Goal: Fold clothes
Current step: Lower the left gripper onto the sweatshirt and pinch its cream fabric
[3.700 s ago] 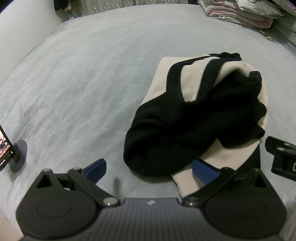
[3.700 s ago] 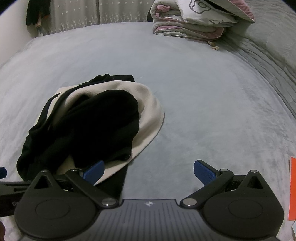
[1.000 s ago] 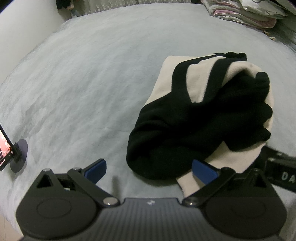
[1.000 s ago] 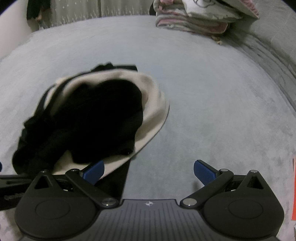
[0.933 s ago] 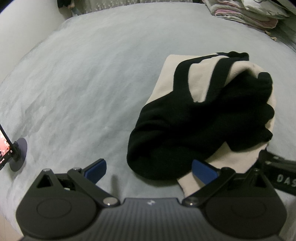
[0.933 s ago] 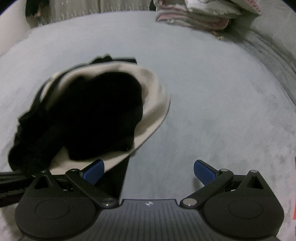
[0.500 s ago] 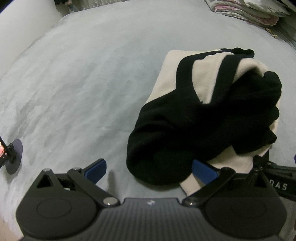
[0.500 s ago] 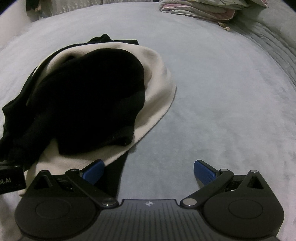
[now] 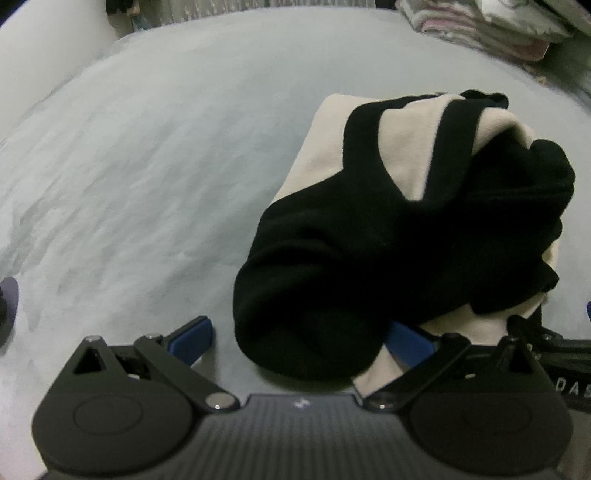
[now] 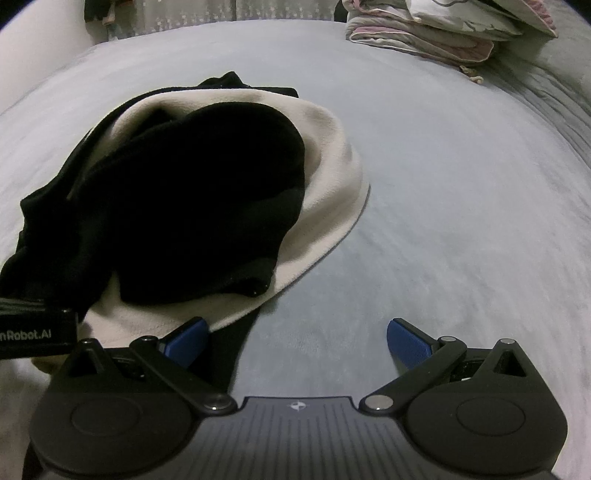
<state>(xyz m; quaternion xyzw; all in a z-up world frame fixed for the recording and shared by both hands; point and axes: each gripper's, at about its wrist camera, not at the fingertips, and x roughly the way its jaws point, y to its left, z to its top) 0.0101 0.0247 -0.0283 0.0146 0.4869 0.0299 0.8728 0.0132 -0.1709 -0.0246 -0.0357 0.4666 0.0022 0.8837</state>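
Note:
A black and cream garment (image 9: 406, 236) lies bunched in a heap on the grey bed (image 9: 147, 166). It also shows in the right wrist view (image 10: 192, 199). My left gripper (image 9: 299, 338) is open; the heap's near black fold lies between its fingers, and its right finger sits against the cream hem. My right gripper (image 10: 297, 341) is open just right of the heap's near corner, its left finger at the cream edge. The other gripper's body shows at the frame edge in each view.
Folded bedding (image 10: 436, 29) is stacked at the far right of the bed, also in the left wrist view (image 9: 491, 26). A small round stand base (image 9: 7, 299) sits at the left edge. A pale wall (image 9: 44, 44) rises at the far left.
Both grippers have moved forward and lower toward the garment, which now looks larger. The heap's black fold now lies between the left fingers. Both stay open.

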